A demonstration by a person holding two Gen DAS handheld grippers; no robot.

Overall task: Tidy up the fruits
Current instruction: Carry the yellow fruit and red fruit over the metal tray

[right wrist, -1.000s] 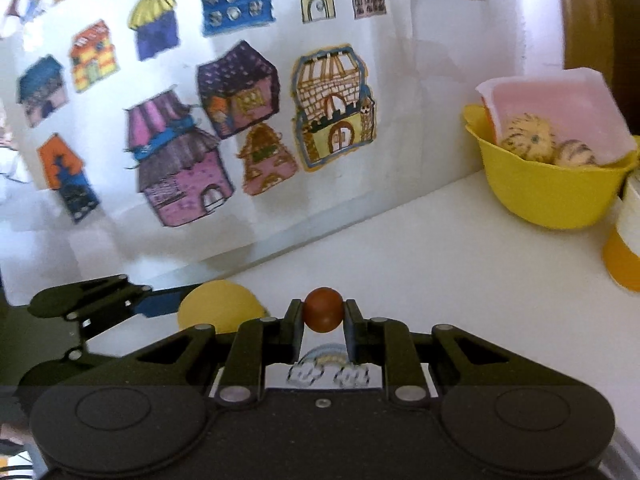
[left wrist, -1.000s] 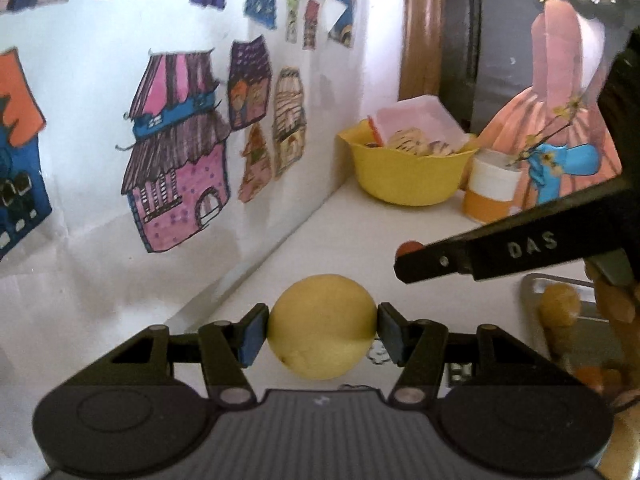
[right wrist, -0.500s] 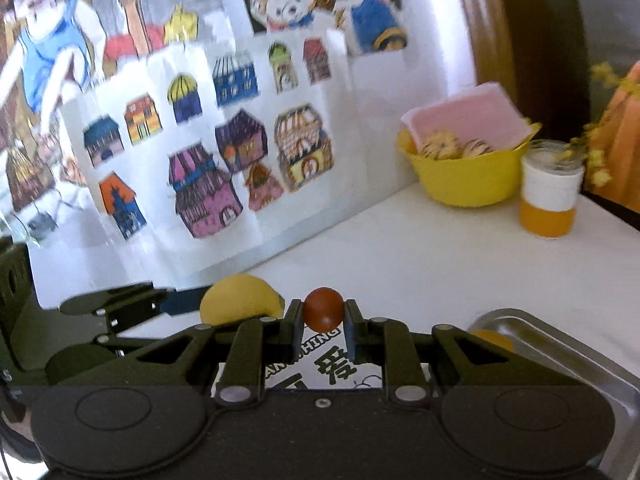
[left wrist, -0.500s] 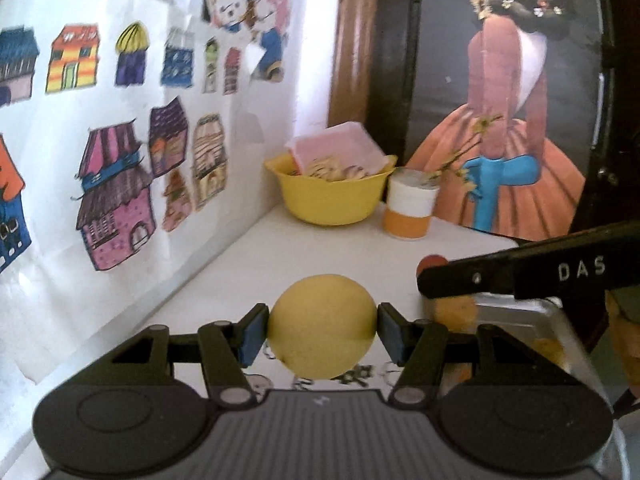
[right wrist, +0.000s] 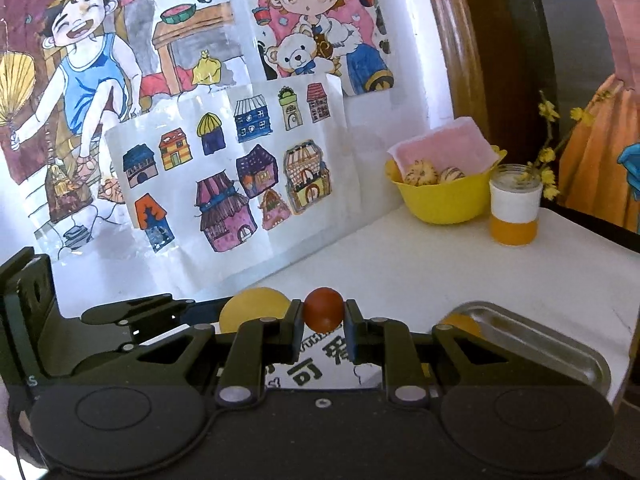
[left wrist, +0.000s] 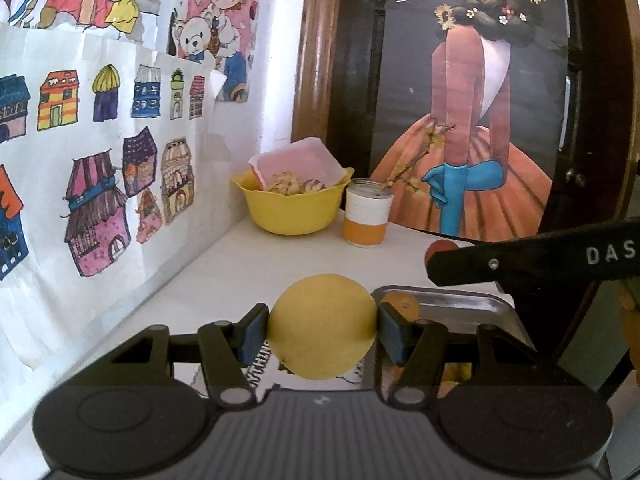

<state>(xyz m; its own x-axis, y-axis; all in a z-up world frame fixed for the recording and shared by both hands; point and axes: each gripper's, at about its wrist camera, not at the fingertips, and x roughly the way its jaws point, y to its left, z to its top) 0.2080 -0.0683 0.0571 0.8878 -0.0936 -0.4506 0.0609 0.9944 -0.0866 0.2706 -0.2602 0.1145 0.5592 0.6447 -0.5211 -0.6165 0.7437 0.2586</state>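
Note:
My left gripper (left wrist: 322, 328) is shut on a round yellow fruit (left wrist: 322, 326), held above the white table. In the right wrist view the same yellow fruit (right wrist: 254, 308) shows to the left behind my right gripper (right wrist: 323, 316), which is shut on a small red-brown fruit (right wrist: 323, 314). That small fruit (left wrist: 440, 247) also peeks out at the tip of the right gripper's arm in the left wrist view. A metal tray (right wrist: 552, 344) lies at the lower right with an orange fruit (left wrist: 400, 304) in it, partly hidden by the fingers.
A yellow bowl (left wrist: 294, 210) with striped fruits and a pink cloth stands at the back by the wall. A white-and-orange jar (left wrist: 367, 218) with a yellow-flowered twig is beside it. Drawings cover the wall on the left. A printed sheet (right wrist: 320, 364) lies under the grippers.
Both grippers have risen and drawn back with their fruits still held. More of the wall and the metal tray has come into view.

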